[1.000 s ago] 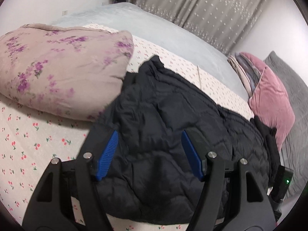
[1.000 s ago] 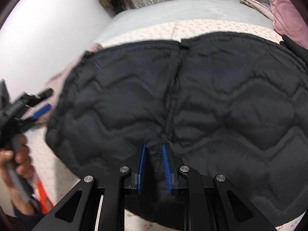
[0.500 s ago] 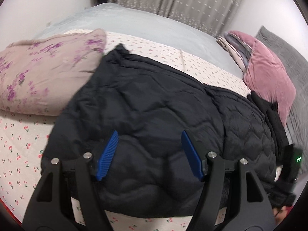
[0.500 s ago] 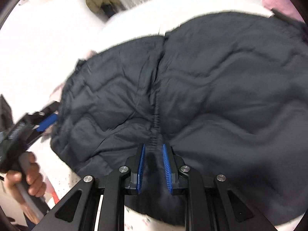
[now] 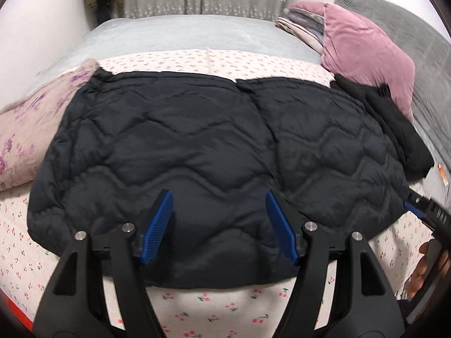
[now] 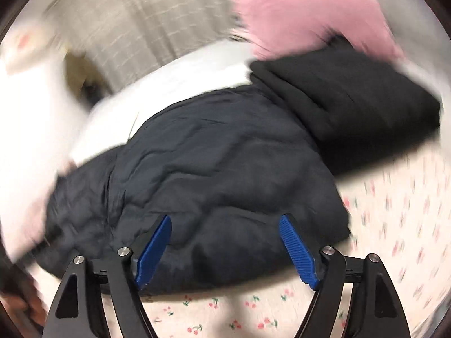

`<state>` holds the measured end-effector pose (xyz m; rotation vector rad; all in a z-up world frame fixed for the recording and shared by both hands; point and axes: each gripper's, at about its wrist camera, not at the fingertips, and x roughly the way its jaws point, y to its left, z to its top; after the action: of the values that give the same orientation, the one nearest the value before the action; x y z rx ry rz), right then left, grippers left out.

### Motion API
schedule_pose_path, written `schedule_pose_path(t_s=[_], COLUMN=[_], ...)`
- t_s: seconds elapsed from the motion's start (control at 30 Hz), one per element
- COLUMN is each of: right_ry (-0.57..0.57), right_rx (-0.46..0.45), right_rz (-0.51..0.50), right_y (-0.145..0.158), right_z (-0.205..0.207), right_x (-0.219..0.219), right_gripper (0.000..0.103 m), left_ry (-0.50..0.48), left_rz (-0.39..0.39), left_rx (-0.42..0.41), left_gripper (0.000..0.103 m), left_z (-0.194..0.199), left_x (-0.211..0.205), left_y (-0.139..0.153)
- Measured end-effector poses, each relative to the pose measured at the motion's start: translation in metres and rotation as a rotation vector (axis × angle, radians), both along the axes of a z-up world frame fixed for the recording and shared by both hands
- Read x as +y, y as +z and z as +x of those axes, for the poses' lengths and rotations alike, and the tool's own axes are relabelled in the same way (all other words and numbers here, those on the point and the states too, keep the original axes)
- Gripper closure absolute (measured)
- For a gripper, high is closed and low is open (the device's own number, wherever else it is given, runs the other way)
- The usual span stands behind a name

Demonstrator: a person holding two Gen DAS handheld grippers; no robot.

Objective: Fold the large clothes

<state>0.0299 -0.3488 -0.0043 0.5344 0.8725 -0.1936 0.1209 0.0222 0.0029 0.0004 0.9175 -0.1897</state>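
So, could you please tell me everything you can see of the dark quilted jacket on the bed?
The quilted jacket is dark navy to black, puffy, with wavy stitched channels and a centre seam. It lies spread flat across the cherry-print sheet. Its left edge rests against a floral duvet, and a folded black garment lies at its right edge. Both the left tongs and right tongs are open above it, gripping nothing.

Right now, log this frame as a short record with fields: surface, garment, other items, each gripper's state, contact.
surface: bed with cherry-print sheet
garment: dark quilted jacket, spread flat across the sheet
other items: folded black garment at the jacket's right end; pink cushion behind it; floral quilt at the left
left gripper: open, over the jacket's near edge, nothing between its fingers
right gripper: open, holding nothing; view motion-blurred
contact: neither gripper grips the jacket
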Motion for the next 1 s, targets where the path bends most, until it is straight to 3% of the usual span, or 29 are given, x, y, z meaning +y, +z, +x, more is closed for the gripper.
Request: schedule_pose_path(t_s=[0.13,0.33,0.5,0.63,0.87,1.0], right_ry=[-0.177,-0.316,-0.263,-0.255,-0.214,-0.204], right_rx=[0.085,0.104,0.092,0.026,0.027,0.006], right_rz=[0.174,0.346,0.443,0.560,0.563,0.517], right_y=[-0.027,-0.050,-0.061,-0.064,-0.064,-0.056], right_z=[-0.020,-0.037,-0.035,-0.027,0.001,0.005], right_x=[-0.048,-0.081,-0.081,-0.072,-0.057,-0.052], right_gripper=[0.022,0.022,0.022,0.022,0.022,0.025], left_ry=[-0.043,-0.077,-0.084,-0.087,-0.090,-0.094], left_rz=[0.044,0.115,0.185,0.233,0.220,0.211], left_rx=[0.003,-0.003,0.011,0.010,0.015,0.021], left_gripper=[0.034,0.034,0.034,0.032,0.031,0.031], left_z=[-0.007,-0.012,-0.009,-0.008,-0.007,-0.005], left_x=[-0.023,-0.050,-0.062,-0.069,-0.070,-0.067], left_y=[-0.008,-0.020,-0.039,-0.050,-0.051,-0.052])
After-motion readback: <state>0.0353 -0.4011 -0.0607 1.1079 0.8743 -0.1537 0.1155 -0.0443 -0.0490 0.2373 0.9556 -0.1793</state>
